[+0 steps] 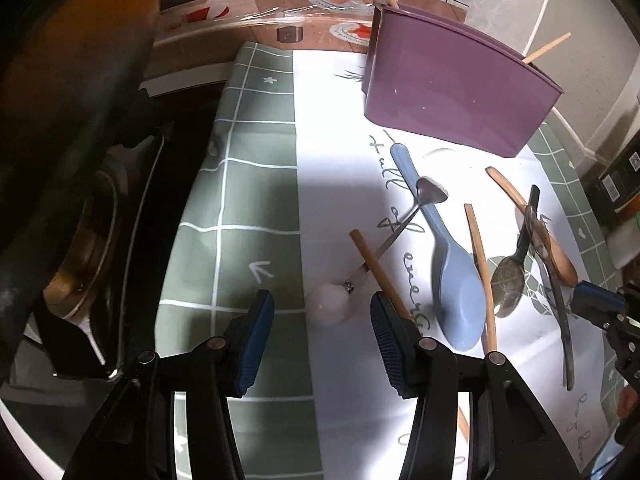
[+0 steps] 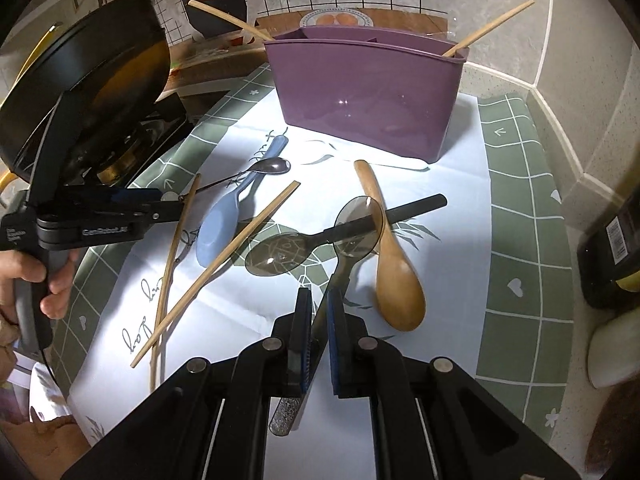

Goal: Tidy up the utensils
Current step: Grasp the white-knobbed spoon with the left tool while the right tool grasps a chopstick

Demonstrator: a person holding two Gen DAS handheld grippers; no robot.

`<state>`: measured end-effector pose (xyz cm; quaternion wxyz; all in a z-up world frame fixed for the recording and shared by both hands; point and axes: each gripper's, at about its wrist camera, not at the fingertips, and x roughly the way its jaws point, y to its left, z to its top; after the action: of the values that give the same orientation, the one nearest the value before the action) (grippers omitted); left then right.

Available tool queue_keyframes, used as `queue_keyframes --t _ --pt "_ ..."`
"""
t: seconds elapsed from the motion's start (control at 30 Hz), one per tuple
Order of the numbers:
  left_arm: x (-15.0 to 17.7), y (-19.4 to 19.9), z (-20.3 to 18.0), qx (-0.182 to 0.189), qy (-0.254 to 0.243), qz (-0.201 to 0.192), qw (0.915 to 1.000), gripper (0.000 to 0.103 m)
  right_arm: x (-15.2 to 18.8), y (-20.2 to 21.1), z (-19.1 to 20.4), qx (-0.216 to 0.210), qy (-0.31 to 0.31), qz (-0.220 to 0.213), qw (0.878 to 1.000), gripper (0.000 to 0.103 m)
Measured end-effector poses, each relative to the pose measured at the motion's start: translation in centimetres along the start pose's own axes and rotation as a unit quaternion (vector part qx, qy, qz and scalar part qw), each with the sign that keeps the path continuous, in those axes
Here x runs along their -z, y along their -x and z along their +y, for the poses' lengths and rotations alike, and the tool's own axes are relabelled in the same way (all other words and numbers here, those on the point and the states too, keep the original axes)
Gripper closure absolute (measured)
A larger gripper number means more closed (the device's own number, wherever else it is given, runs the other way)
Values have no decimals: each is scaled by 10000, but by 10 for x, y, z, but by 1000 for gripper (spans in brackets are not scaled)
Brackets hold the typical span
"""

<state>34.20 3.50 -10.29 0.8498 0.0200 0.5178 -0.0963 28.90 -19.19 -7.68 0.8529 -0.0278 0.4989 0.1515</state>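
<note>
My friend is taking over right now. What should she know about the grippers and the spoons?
Right hand-held gripper: shut on the handle of a metal spoon, whose bowl lies over the wooden spoon and the black-handled spoon.
Left hand-held gripper: open, empty, hovering by the pom-pom spoon.
Done: two chopsticks stand in the purple holder.
Left on the cloth: the blue spoon, two loose chopsticks, plus those spoons. The held spoon probably goes into the holder next.
</note>
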Motion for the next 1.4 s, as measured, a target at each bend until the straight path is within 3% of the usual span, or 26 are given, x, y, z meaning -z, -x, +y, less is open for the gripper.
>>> queue_keyframes --t 0.03,0.07,0.13,0.43,0.67,0.93,1.17,1.4 --pt "0 0 -1 -55 -33 -59 10000 61 0 0 -1 4 1 8 10000 96" --pt "0 0 -3 -81 -68 -92 9999 76 0 1 -1 2 -8 12 10000 96" --pt "1 2 -4 -67 -78 -139 9999 80 0 2 -3 -9 -42 -10 10000 95" --pt "8 78 1 55 88 -1078 9941 81 -1 -1 -9 -135 -269 -5 9995 94" --pt "-4 116 1 177 156 -1456 9891 81 -10 1 5 -323 -173 -63 9993 92" --pt "0 141 3 72 20 -1600 9871 81 -32 -14 41 -787 -256 -37 9966 86" --pt "12 150 9 96 -6 -1577 9874 81 -40 -43 69 -595 -290 257 9975 86" --pt "24 149 7 94 -188 -1522 9881 81 -24 -53 60 -502 -539 671 9950 86"
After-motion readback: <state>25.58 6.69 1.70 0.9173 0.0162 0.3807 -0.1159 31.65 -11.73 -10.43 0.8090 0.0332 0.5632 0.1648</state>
